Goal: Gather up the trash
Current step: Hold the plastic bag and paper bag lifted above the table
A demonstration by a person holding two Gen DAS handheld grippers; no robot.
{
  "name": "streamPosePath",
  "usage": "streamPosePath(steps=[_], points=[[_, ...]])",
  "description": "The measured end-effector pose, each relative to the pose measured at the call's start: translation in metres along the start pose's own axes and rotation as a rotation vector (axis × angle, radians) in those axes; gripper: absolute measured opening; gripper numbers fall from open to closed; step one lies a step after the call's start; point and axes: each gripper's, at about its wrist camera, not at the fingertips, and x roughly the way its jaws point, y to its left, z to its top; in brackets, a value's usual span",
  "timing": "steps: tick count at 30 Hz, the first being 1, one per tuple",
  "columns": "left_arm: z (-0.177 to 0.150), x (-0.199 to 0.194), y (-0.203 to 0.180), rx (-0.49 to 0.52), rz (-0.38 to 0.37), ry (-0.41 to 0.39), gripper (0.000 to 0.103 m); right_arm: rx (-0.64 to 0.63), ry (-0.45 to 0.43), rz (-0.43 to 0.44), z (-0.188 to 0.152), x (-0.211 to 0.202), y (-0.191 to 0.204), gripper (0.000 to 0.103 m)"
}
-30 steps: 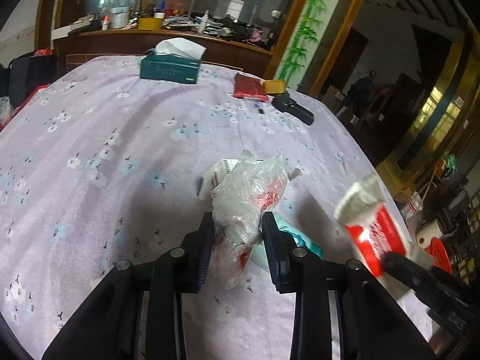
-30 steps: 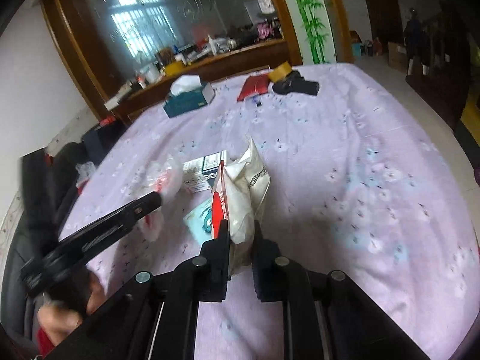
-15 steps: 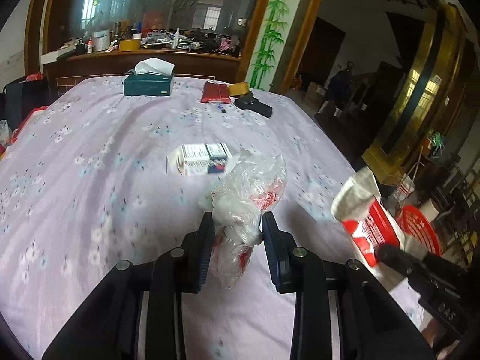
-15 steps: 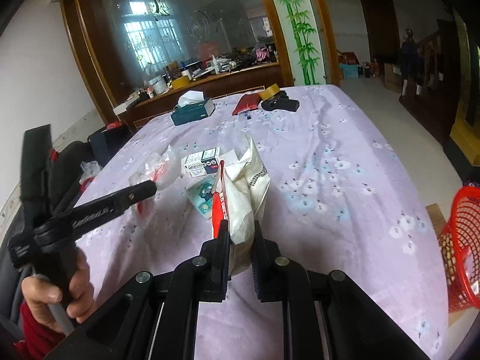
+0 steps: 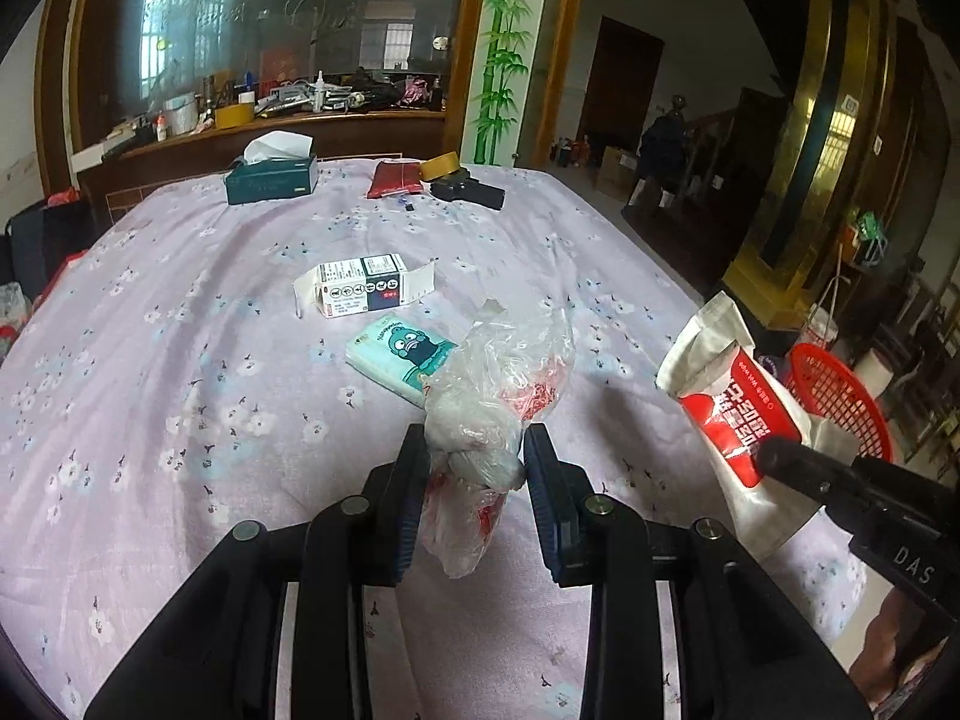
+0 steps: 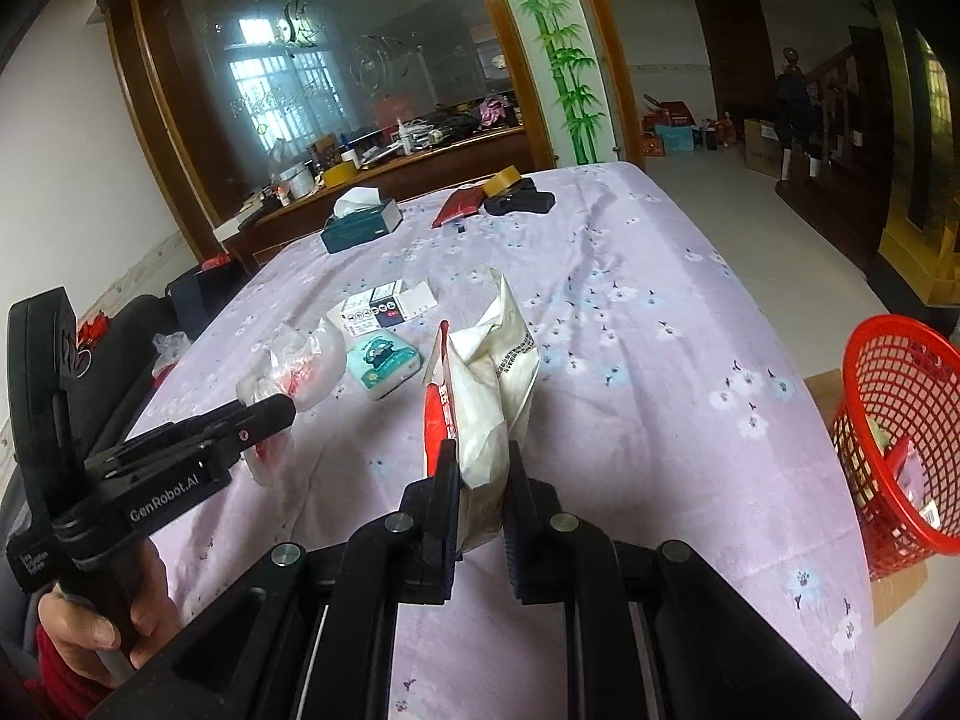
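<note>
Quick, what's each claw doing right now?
Left claw: closed on the crumpled plastic bag.
Right claw: closed on the red-and-white pouch.

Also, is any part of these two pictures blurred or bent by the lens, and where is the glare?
Left wrist view: sharp; the lilac flowered tablecloth bulges from fisheye bending, the corners are black, and daylight glares on the big glass panel. Right wrist view: equally sharp, with the red plastic mesh basket stretched at the edge and window light hazing the glass.

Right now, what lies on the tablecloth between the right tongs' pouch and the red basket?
Nothing: in the right wrist view, only bare floral tablecloth runs from the red-and-white pouch in the right tongs to the table's edge; the red basket sits beyond it.
</note>
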Motion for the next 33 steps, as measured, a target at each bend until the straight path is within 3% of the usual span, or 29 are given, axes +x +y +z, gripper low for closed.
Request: streamPosePath(steps=[6,33], points=[[-0.006,0.003,-0.01,0.035,0.032,0.002,0.031,0.002,-0.001,-0.005,-0.005,-0.003,-0.003,0.014],[-0.011,0.004,-0.017,0.055,0.04,0.007,0.031,-0.004,-0.009,-0.04,-0.011,-0.011,-0.007,0.014]])
